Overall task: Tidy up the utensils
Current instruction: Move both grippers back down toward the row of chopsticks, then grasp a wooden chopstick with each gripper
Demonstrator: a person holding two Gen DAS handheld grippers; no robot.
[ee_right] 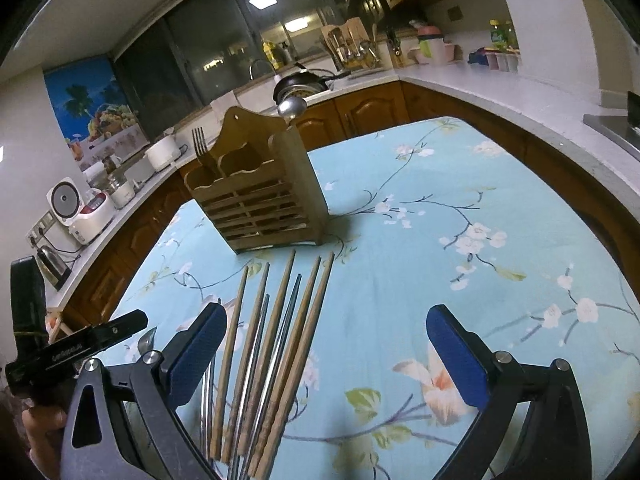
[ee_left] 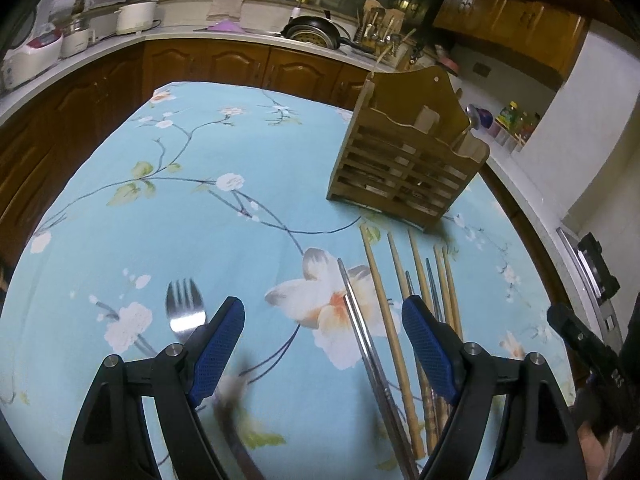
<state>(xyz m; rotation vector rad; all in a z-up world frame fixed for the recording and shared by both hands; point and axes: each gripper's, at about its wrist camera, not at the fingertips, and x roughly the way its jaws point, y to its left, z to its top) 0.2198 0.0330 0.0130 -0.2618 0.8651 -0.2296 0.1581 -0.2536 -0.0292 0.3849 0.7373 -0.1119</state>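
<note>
A table under a light blue floral tablecloth [ee_left: 208,216] fills both views, with a kitchen counter and dark wooden cabinets curving behind it.

In the left wrist view the left gripper [ee_left: 323,314] hangs over the cloth with its blue-padded jaws spread wide and nothing between the pads but the printed blossom and the near end of a metal chopstick [ee_left: 360,320] lying flat below. Just beside the left pad, at lower left of the frame, a metal fork [ee_left: 185,308] lies on the cloth, tines toward the top of the frame. To the right of centre a loose row of wooden chopsticks [ee_left: 380,280] (with a few thin metal ones among them) runs from the lower edge up toward a slatted wooden utensil holder [ee_left: 404,172], which stands upright on the cloth in the upper right. A spoon [ee_left: 472,118] stands bowl-up in its right compartment.

In the right wrist view the right gripper [ee_right: 326,334] is likewise released, jaws wide apart and empty. The chopsticks pass beneath and beside its left pad at lower centre; the right pad is over bare cloth. The holder sits above them, upper centre-left, with a second fork [ee_right: 200,148] standing tines-up in its left compartment and the spoon bowl showing above its back panel.
</note>
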